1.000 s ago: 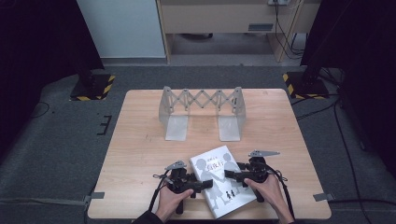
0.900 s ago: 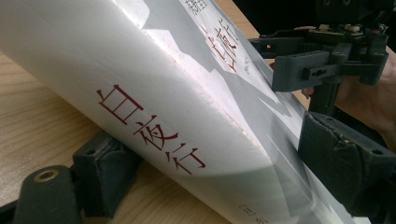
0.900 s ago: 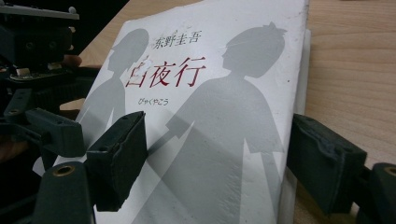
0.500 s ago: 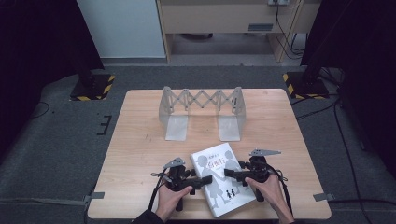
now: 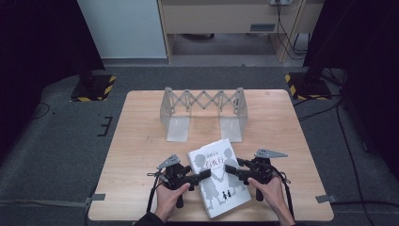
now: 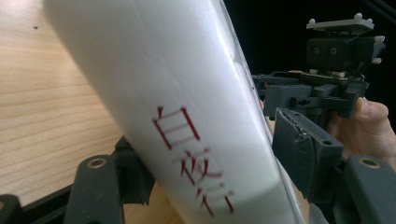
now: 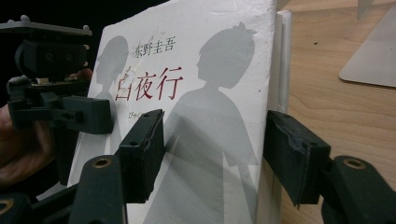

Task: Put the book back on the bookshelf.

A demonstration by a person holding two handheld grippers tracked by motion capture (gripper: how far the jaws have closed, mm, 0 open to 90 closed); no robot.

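I see the book [image 5: 219, 176] at the counter's near edge, between both grippers. White soft cover, grey silhouette figures, red title characters, slightly scuffed. In the high view it looks tipped up off the wood rather than flat, but I can't tell how far.

Left hand-held gripper [image 5: 203, 175]: from its own view the book's spine [image 6: 187, 126] sits between the two black jaws and blocks most of the frame. Jaws are spread either side of it; whether the pads actually touch is hidden, so I can't tell if it's gripping. My left hand [image 5: 168, 201] is on the handle.

Right hand-held gripper [image 5: 229, 169]: in its own view the jaws straddle the cover and page block [image 7: 224, 116], one on the face, one past the page edge. There's a visible gap at the right pad, so it reads as open around the book, not clamped. Right hand [image 5: 272, 192] is on the handle, wrist cut off at frame bottom.

Counter [image 5: 141, 141] is pale wood, matte, rectangular.

Farther back stands a grey metal expanding rack [image 5: 203, 109], scissor lattice between two L-shaped end plates, empty between them.
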